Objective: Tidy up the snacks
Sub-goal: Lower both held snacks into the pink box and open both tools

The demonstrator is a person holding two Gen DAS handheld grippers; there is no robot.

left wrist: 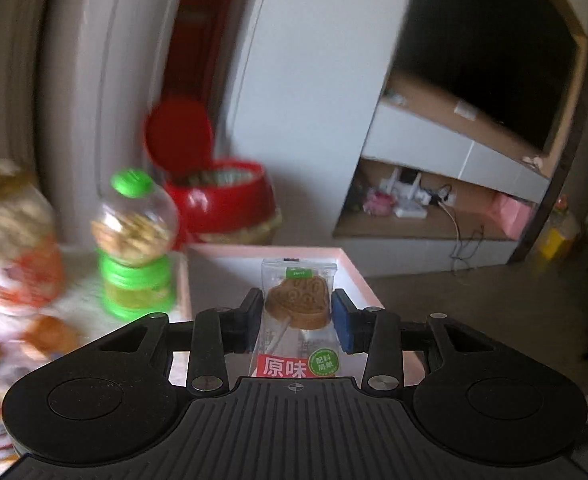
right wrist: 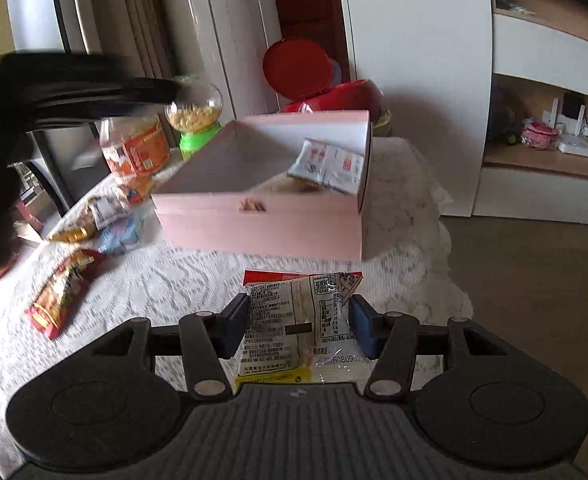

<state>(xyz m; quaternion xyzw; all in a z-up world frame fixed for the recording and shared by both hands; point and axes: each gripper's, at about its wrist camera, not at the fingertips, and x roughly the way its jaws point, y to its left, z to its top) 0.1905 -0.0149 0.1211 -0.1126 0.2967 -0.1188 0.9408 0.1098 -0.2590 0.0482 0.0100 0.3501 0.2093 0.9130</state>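
My left gripper (left wrist: 297, 310) is shut on a clear packet with a brown heart-shaped cookie (left wrist: 298, 300) and a red label. It hangs over the open pink box (left wrist: 359, 280). My right gripper (right wrist: 298, 320) is shut on a pale snack packet (right wrist: 290, 316), printed back side up, above the lace tablecloth (right wrist: 166, 280) just in front of the pink box (right wrist: 262, 228). Inside that box a white packet (right wrist: 327, 164) leans on the right wall. A dark blur at the upper left of the right wrist view is the left gripper's body (right wrist: 74, 84).
Behind the box stand a green-capped globe jar (right wrist: 196, 114), an orange-labelled jar (right wrist: 136, 146) and a red tub with its lid up (right wrist: 333, 92). Several loose snack packets (right wrist: 62, 296) lie left of the box. The table's edge (right wrist: 449, 248) drops to the floor on the right.
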